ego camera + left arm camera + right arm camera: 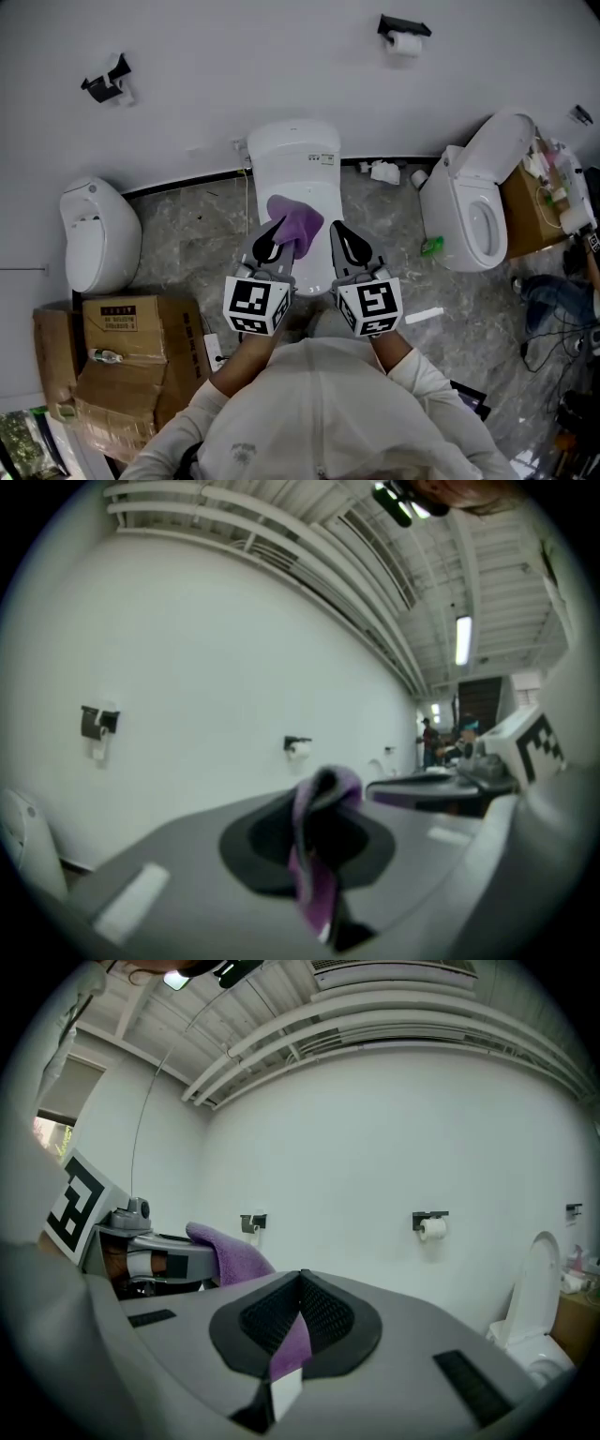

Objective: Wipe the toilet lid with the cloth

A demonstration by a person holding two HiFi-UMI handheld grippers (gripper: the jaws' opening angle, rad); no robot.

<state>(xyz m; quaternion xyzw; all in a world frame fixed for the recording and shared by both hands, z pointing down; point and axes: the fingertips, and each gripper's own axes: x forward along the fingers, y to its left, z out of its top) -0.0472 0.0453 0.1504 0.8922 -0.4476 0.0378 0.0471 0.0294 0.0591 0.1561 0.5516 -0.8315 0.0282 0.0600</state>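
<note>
The person is holding both grippers side by side above the near end of the middle toilet, whose lid (317, 187) is lying closed. The left gripper (274, 236) is clamping its jaws on the purple cloth (298, 219), which is bunching up over the lid between the two gripper tips; whether it is touching the lid I cannot tell. The right gripper (343, 240) is pressing its jaws together on a thin purple edge of the cloth. A small white tag (286, 1393) is showing there, with no writing that can be read. The cube (255, 305) on each gripper is showing black and white square markers. At the left, a cardboard box (131, 323) is carrying a printed label, too small to read. At the right, another toilet (473, 211) is standing with its lid raised.
</note>
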